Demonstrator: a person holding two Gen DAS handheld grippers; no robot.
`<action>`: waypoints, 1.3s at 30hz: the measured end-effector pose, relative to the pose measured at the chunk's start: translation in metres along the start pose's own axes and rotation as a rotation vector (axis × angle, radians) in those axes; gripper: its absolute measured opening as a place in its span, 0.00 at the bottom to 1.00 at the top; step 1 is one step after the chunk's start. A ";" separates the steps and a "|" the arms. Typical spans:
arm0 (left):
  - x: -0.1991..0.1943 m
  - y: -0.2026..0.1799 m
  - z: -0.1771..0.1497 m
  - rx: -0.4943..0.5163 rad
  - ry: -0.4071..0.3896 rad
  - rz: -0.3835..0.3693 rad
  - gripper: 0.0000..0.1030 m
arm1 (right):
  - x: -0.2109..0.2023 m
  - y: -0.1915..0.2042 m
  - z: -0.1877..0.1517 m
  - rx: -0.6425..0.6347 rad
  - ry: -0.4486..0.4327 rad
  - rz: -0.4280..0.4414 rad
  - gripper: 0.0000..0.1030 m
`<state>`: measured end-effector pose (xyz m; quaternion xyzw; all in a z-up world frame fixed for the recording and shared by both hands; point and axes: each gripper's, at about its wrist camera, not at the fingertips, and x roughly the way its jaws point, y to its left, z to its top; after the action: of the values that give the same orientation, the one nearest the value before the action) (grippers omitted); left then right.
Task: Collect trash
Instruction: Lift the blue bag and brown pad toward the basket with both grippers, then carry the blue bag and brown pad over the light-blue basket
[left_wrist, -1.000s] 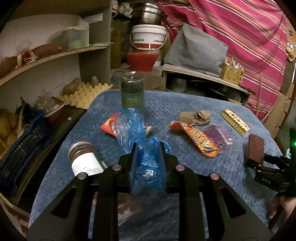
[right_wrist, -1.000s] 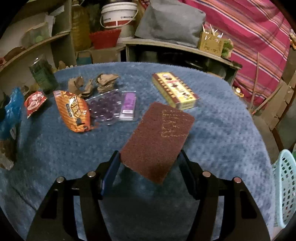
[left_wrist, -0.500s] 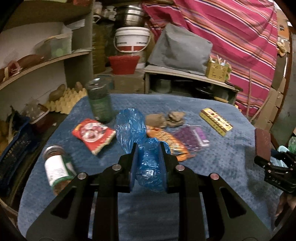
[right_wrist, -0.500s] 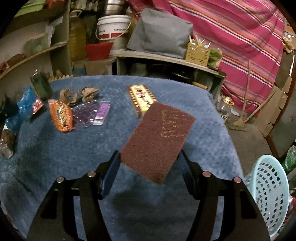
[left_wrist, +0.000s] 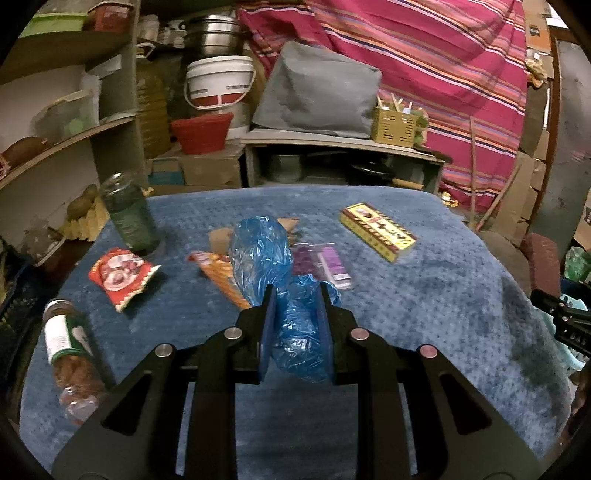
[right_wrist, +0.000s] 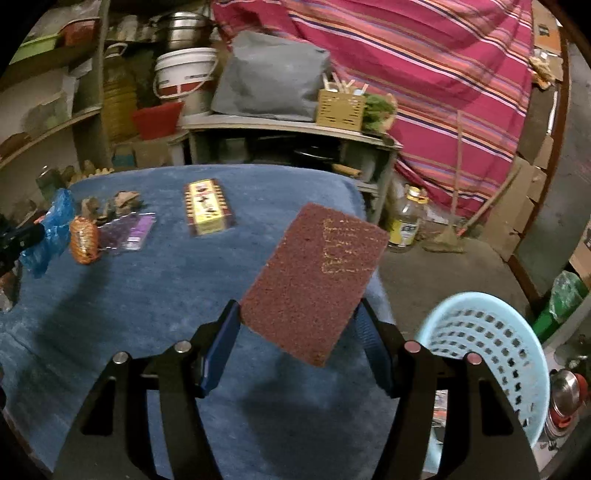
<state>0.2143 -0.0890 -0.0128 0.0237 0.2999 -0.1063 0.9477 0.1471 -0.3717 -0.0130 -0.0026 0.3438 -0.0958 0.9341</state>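
Left wrist view has the left claw (left_wrist: 294, 325) clamped nearly closed on a blue bag (left_wrist: 266, 258), held above the middle of the blue-covered bench (left_wrist: 461, 295). Bare cloth lies lower right; the bench's right edge drops away near the right claw (left_wrist: 554, 299), seen at the frame's right margin. On the left stand a green jar (left_wrist: 127, 214), a red packet (left_wrist: 122, 277) and a lying bottle (left_wrist: 70, 354); a yellow box (left_wrist: 376, 230) sits upper right, an orange wrapper (left_wrist: 221, 277) and purple pack (left_wrist: 325, 264) behind the bag.

Right wrist view alone shows the basket (right_wrist: 491, 343), lower right, off the bench on the floor. There the right claw (right_wrist: 299, 332) stands about half open, gripping a brown pad (right_wrist: 314, 280) over the bench's right edge.

Compared with a second ago, both views have swung rightward: the jar and bottle sit farther left, and the basket fills more of the frame.
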 end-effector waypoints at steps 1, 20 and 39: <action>0.001 -0.005 0.000 0.002 0.001 -0.007 0.20 | -0.001 -0.006 -0.001 0.006 0.000 -0.007 0.61; 0.015 -0.130 -0.006 0.097 0.037 -0.159 0.20 | -0.025 -0.130 -0.033 0.127 -0.021 -0.089 0.61; 0.025 -0.267 -0.025 0.210 0.073 -0.355 0.20 | -0.028 -0.215 -0.076 0.190 0.005 -0.108 0.61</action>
<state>0.1624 -0.3521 -0.0431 0.0731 0.3207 -0.3013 0.8950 0.0390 -0.5734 -0.0382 0.0678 0.3351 -0.1782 0.9227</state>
